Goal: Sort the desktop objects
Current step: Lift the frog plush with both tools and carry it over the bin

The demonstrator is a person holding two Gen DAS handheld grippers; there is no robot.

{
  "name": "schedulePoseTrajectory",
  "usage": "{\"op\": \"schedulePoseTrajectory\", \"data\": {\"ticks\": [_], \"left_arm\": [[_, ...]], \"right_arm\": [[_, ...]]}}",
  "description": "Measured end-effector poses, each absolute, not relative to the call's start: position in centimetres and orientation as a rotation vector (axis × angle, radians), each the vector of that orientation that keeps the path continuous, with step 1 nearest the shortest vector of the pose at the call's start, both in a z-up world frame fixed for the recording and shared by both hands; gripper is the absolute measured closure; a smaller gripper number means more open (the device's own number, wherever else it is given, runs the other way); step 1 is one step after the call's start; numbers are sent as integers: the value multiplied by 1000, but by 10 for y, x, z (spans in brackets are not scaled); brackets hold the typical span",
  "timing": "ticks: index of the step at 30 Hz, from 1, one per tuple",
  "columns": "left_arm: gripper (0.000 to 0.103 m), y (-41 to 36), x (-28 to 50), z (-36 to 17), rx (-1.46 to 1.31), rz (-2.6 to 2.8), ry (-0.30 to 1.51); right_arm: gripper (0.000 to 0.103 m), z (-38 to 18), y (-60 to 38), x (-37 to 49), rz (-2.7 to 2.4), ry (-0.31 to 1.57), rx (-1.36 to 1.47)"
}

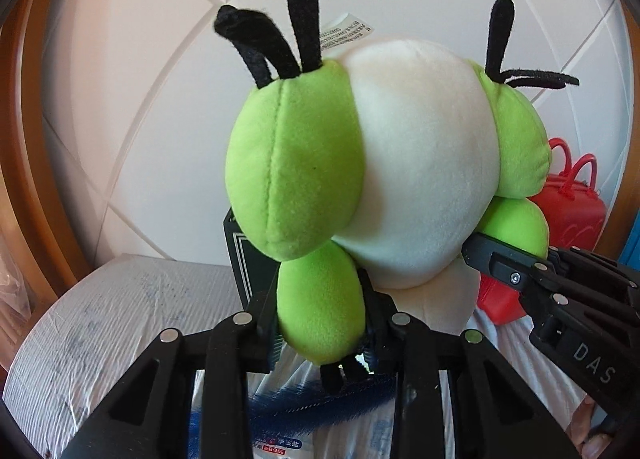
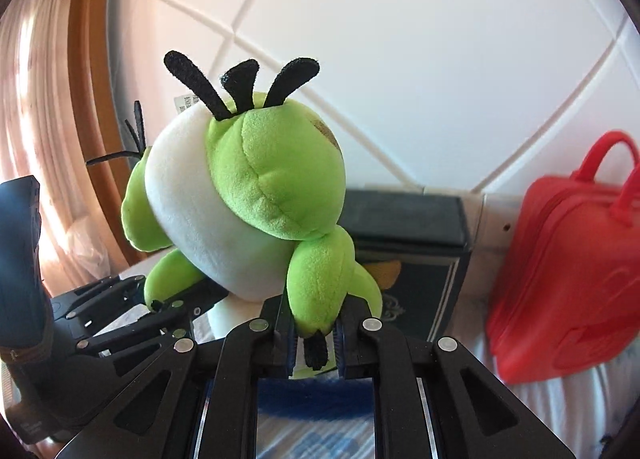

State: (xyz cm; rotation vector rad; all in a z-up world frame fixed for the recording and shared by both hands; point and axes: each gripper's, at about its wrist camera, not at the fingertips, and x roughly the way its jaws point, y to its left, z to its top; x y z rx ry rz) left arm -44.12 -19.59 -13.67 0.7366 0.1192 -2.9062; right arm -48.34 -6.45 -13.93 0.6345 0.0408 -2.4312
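A green and white plush toy [image 1: 400, 163] hung upside down in the air in front of the white panelled wall [image 1: 160, 99], held by both pairs of tongs. The left tongs [image 1: 324, 323] were clamped on one green limb, the right tongs [image 2: 316, 333] on another. Behind the toy stood a dark box [image 2: 412, 243], and to the right of the toy a red case [image 2: 560, 291]

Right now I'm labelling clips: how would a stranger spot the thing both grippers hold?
Look before the white panelled wall, left of the red bag. There hangs a plush toy. Only it is soft, lime green, white-bellied, with black felt strips.
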Motion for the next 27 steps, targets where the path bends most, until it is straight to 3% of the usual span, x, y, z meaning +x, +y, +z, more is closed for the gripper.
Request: {"op": "schedulePoseTrajectory", "data": {"ticks": [16, 27], "left_arm": [[73, -95, -311, 34, 413, -3159, 95], [73, 51, -225, 100, 306, -3435, 83]], "right_arm": [[89, 32, 22, -329, -2648, 13, 324], [89, 96, 161, -205, -2916, 6, 207]]}}
